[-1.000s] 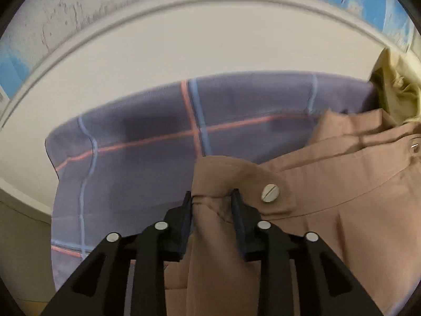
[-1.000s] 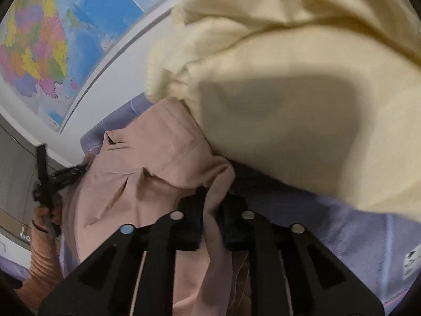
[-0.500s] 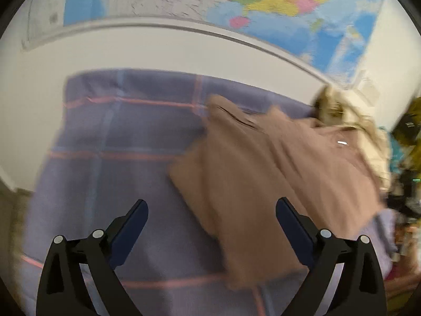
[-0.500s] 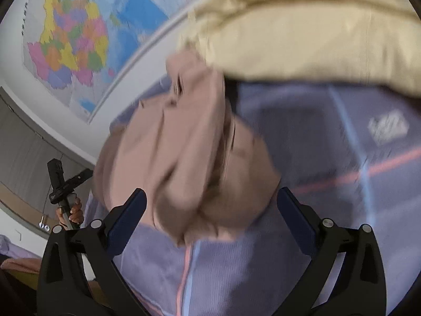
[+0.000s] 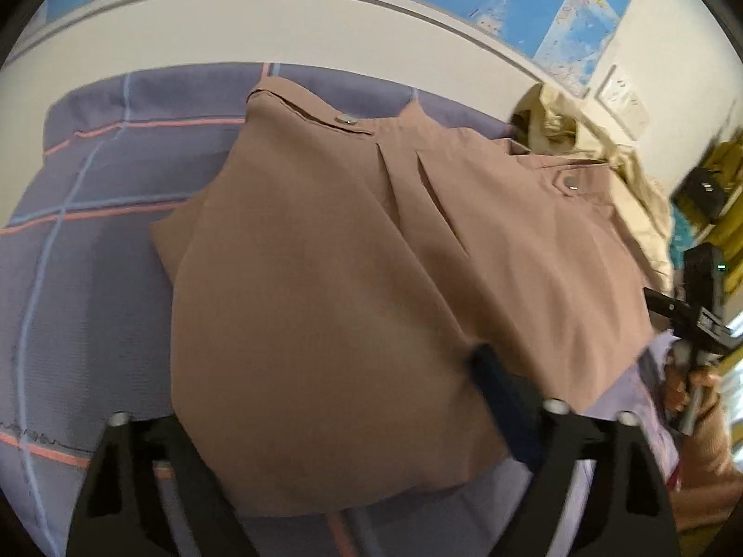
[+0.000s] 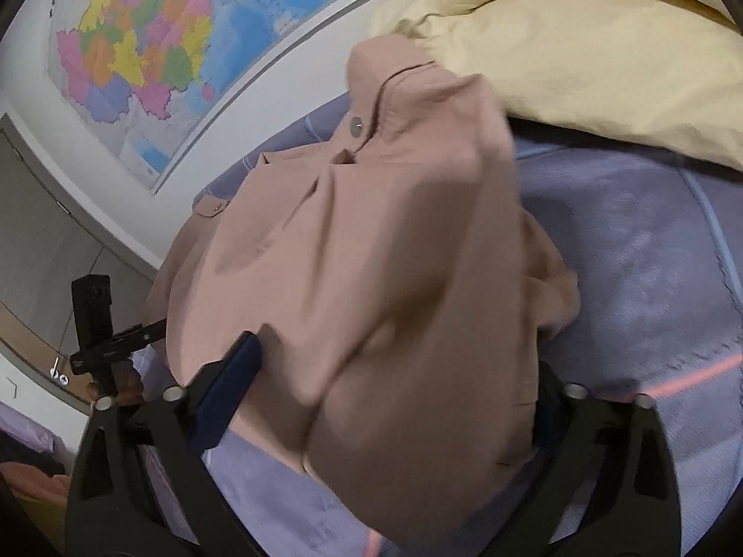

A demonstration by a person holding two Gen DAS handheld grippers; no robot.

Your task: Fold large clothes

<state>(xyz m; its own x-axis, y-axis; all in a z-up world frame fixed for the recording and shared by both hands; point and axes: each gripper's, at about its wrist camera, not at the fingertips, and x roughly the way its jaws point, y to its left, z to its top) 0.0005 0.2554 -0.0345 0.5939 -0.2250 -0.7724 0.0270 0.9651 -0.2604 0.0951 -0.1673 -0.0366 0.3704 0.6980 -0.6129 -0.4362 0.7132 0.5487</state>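
Left view only: right gripper (image 5: pixel 696 325) at the bed's right edge.
Right view only: cream garment (image 6: pixel 580 37), touching the trousers' waistband.
Trousers (image 5: pixel 353 278): tan, mid-bedspread (image 5: pixel 93 232), waistband toward the wall map (image 6: pixel 153 46).
Left gripper (image 5: pixel 320 422): spread wide, straddling the fold, gripping nothing.
Right gripper (image 6: pixel 394 390): likewise.

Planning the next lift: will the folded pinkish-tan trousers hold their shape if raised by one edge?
Probably not. The folded pinkish-tan trousers bulge and crease softly on the lavender checked cloth, so they are likely floppy and would unfold. The thin fabric looks light; the metal snaps add little weight.
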